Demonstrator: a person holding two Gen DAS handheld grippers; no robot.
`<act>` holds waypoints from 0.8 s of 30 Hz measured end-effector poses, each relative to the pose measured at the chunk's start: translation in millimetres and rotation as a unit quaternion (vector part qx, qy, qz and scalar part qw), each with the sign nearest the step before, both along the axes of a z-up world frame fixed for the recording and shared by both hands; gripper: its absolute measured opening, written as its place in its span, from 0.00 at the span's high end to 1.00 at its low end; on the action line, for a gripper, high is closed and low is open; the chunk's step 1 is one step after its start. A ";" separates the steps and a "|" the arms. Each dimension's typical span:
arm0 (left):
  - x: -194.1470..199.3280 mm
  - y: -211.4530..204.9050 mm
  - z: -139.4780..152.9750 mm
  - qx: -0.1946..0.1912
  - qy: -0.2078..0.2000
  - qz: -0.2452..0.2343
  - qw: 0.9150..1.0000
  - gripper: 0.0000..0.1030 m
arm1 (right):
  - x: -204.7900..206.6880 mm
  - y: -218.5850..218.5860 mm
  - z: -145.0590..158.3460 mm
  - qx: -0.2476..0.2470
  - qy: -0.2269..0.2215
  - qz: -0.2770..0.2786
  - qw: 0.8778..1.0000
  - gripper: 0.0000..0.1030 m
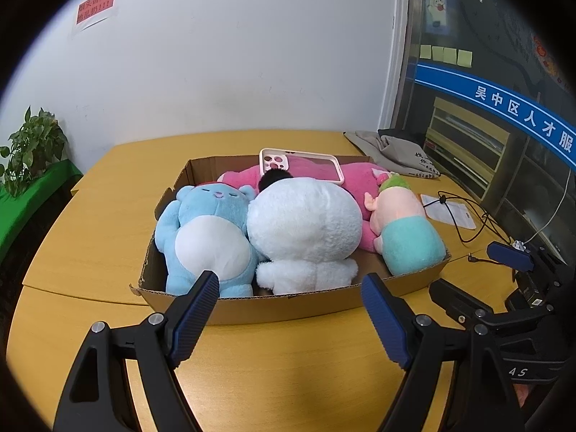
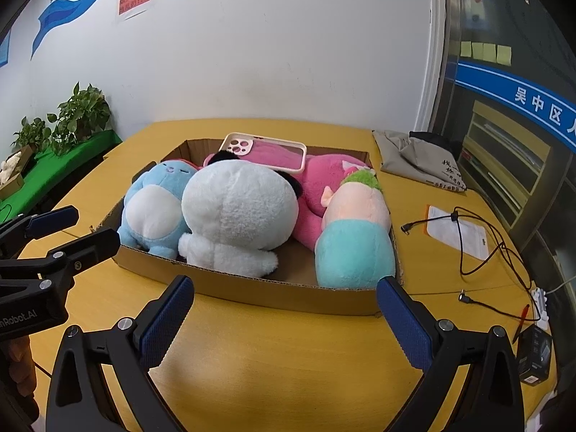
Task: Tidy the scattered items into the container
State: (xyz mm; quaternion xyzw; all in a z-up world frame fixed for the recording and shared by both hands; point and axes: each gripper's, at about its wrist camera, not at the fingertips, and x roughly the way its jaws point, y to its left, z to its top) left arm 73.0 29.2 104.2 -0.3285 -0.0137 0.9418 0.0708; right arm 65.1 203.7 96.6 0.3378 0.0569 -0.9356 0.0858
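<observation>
Left wrist view first, and nearest the lens the left claw [image 1: 289, 297] hangs with its blue pads spread wide and nothing between them, over bare yellow surface [image 1: 90, 237]. On the right wrist view the right claw [image 2: 286, 300] is just the same: wide apart, empty, short of the box.

Just beyond sits the cardboard box [image 1: 288, 304], a shallow tray, and it is packed! Across its near side lie the blue plush [image 1: 205, 230] on the left, the big white plush [image 1: 306, 226] in the middle, and the teal-and-peach plush [image 1: 406, 230] on the right, with its bottom pressed against the near rim. Behind them the pink plush [image 1: 356, 183] fills the far half, and the phone case [image 1: 300, 165] lies on top of it near the far wall.

By the look of it, the tidying is all but done. Out on the right, a black cable [image 2: 478, 237], a paper packet [image 2: 457, 232] and a folded grey bag [image 2: 414, 162] remain outside; whether they count as scattered items I cannot tell.
</observation>
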 end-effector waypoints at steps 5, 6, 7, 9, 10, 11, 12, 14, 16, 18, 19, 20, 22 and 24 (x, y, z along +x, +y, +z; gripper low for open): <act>-5.8 1.2 -6.8 -0.004 -0.013 0.003 1.000 0.21 | -4.2 1.0 -4.5 0.001 -0.005 -0.003 1.000 0.00; -6.3 1.1 -7.6 -0.002 -0.013 0.003 1.000 0.21 | -4.9 1.0 -5.0 0.000 -0.006 -0.003 1.000 0.00; -7.0 0.6 -8.4 0.000 -0.014 0.003 1.000 0.21 | -5.4 1.0 -5.3 0.000 -0.007 -0.003 1.000 0.00; -9.0 -0.8 -10.5 0.006 -0.016 0.004 1.000 0.21 | -5.7 0.4 -6.1 0.004 -0.006 -0.004 1.000 0.00; -9.9 -1.4 -11.9 0.006 -0.017 0.004 1.000 0.21 | -6.0 0.1 -6.5 0.006 -0.006 -0.005 1.000 0.00; -11.0 -1.9 -13.5 0.006 -0.019 0.004 1.000 0.21 | -6.1 0.2 -6.9 0.008 -0.007 -0.005 1.000 0.00; -12.1 -2.6 -14.9 0.007 -0.021 0.005 1.000 0.21 | -6.1 0.5 -7.4 0.010 -0.007 -0.006 1.000 0.00; -13.5 -4.2 -16.9 0.011 -0.024 0.005 1.000 0.21 | -6.2 1.3 -8.3 0.012 -0.007 -0.009 1.000 0.00; -13.8 -5.2 -17.4 0.015 -0.026 0.003 1.000 0.21 | -5.9 1.8 -8.2 0.012 -0.007 -0.011 1.000 0.00; -13.3 -5.9 -16.8 0.015 -0.025 0.003 1.000 0.21 | -4.5 1.7 -6.5 0.014 -0.004 -0.013 1.000 0.00; -12.8 -6.3 -16.3 0.015 -0.025 0.002 1.000 0.21 | -3.7 1.3 -5.6 0.015 -0.001 -0.013 1.000 0.00; -12.3 -6.9 -15.7 0.017 -0.025 0.002 1.000 0.21 | -3.1 0.5 -4.7 0.016 0.001 -0.013 1.000 0.00; -11.3 -8.3 -14.7 0.022 -0.025 0.001 0.999 0.21 | -1.9 -1.2 -3.2 0.017 0.004 -0.012 1.000 0.00; -10.6 -8.5 -14.1 0.026 -0.025 0.000 0.999 0.21 | -2.1 -2.8 -3.0 0.017 0.005 -0.010 1.000 0.00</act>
